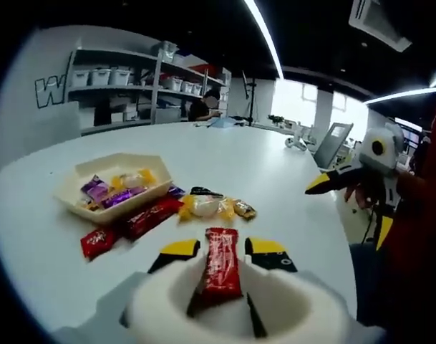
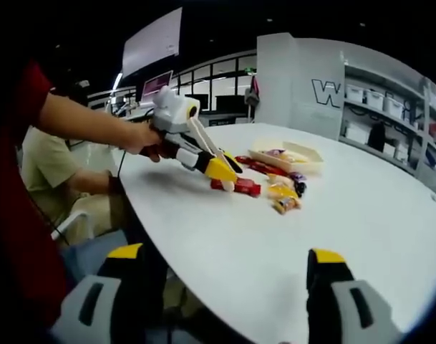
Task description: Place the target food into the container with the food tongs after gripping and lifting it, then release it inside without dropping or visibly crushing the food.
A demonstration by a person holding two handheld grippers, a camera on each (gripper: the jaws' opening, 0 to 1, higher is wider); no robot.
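Observation:
A red snack packet (image 1: 221,276) lies lengthwise between my left gripper's (image 1: 223,247) yellow-tipped jaws, which have closed in on its two sides. In the right gripper view, the left gripper (image 2: 225,168) holds that packet (image 2: 240,188) low over the white table. The cream tray (image 1: 116,162) sits to the left beyond it, with purple and yellow wrapped sweets inside. More red packets (image 1: 149,217) and yellow-wrapped sweets (image 1: 203,206) lie beside the tray. My right gripper (image 2: 225,265) hangs open and empty over the table's near edge, and it shows (image 1: 325,183) at the right of the left gripper view.
The round white table (image 2: 332,215) has bare room in front of the tray (image 2: 286,159). A seated person (image 2: 39,165) is beside the table edge. Shelves with white bins (image 1: 99,75) stand against the far wall.

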